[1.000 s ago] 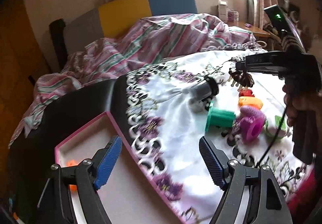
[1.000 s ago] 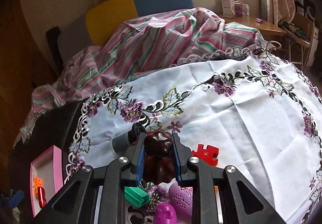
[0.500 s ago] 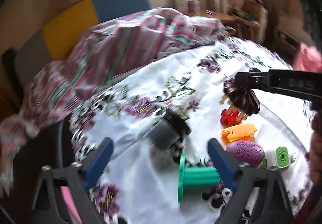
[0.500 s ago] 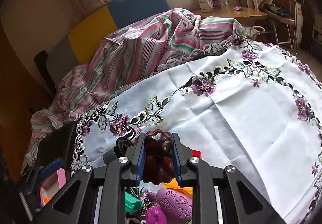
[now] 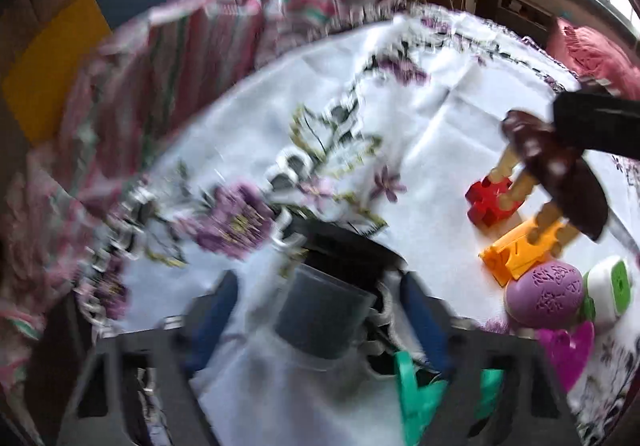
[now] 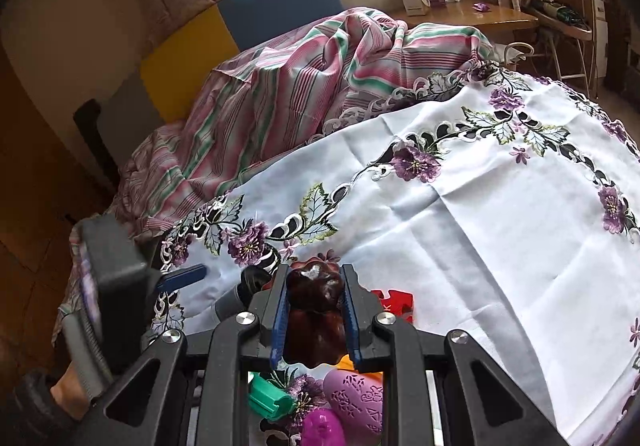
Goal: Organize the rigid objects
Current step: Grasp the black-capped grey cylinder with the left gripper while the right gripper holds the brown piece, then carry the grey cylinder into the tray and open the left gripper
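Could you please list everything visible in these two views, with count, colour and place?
hair claw clip: one, dark brown, held above the toys
bottle: one, grey with black cap, lying between the left fingers
puzzle piece: one, red, on the tablecloth
orange block: one, beside the puzzle piece
egg: one, purple
spool: one, green
tablecloth: one, white, floral
striped cloth: one, pink-green, behind
left gripper: open
right gripper: shut on the clip

Open left tongs [image 5: 316, 320] straddle a grey cup [image 5: 324, 310].
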`<state>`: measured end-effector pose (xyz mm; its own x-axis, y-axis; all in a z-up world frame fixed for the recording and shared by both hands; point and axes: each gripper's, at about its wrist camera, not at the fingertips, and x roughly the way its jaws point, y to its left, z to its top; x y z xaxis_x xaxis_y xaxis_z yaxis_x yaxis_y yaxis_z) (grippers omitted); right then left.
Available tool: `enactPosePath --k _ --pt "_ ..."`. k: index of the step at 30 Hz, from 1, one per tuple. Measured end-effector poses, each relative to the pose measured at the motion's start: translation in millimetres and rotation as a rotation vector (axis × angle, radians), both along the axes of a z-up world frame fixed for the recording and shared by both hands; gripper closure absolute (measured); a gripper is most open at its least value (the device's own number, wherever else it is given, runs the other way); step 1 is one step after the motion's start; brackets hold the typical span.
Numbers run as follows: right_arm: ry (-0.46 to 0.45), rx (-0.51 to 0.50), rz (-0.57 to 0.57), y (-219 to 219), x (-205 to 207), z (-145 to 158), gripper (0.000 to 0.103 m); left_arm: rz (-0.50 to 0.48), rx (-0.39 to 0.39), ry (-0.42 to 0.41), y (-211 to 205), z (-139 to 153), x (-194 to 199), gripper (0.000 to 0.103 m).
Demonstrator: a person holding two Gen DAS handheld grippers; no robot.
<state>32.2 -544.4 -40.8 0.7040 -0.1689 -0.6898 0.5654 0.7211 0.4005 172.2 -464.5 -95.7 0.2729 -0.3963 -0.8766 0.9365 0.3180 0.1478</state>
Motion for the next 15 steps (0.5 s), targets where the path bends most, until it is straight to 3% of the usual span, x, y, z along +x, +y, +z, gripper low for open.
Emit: enactPosePath --k 1,8,15 --pt "0.003 -0.002 0.003 1 1 -1 0.08 0.014 0.014 0.013 -2 -6 0 0.059" --pt "0.01 -0.012 0.015 3 3 -3 0.08 0.16 -0.17 0.087 37 23 -7 0.06" --pt "-0.018 -0.026 0.089 15 10 1 0.08 0.341 -0.287 0.122 122 73 -22 0.06"
